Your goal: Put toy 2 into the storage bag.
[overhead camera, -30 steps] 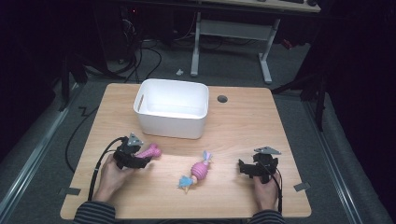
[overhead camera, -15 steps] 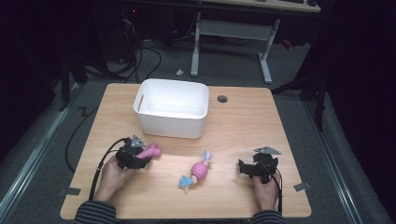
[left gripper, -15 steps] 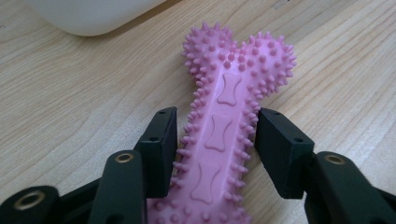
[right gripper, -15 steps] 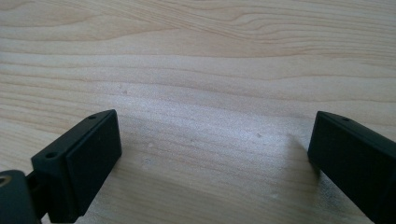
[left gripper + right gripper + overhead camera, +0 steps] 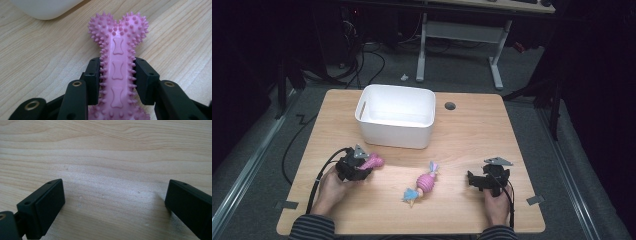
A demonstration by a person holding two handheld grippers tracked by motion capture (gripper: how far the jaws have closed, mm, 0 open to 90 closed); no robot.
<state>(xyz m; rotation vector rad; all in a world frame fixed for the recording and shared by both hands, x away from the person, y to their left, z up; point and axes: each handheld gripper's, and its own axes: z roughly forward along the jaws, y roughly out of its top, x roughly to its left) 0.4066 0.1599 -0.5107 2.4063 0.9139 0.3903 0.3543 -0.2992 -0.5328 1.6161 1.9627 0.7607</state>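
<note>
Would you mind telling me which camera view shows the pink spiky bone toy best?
The left gripper view: the bone toy is close up, its shaft pinched in the left claw. The high view shows just its pink end poking out.

High view: table point(image 5: 472, 135) lit evenly from above, room around it near black, floor dim. White bin point(image 5: 396, 116) bright, not blown out; soft short shadows under it. Image soft, low detail, mild noise in the dark areas. Left gripper view: sharp on the pink bone point(image 5: 117, 57), even light, no glare; black jaws at the bottom slightly soft. Right gripper view: wood grain sharp mid-frame, jaws close and blurred, faint shadow beside the right one.
</note>
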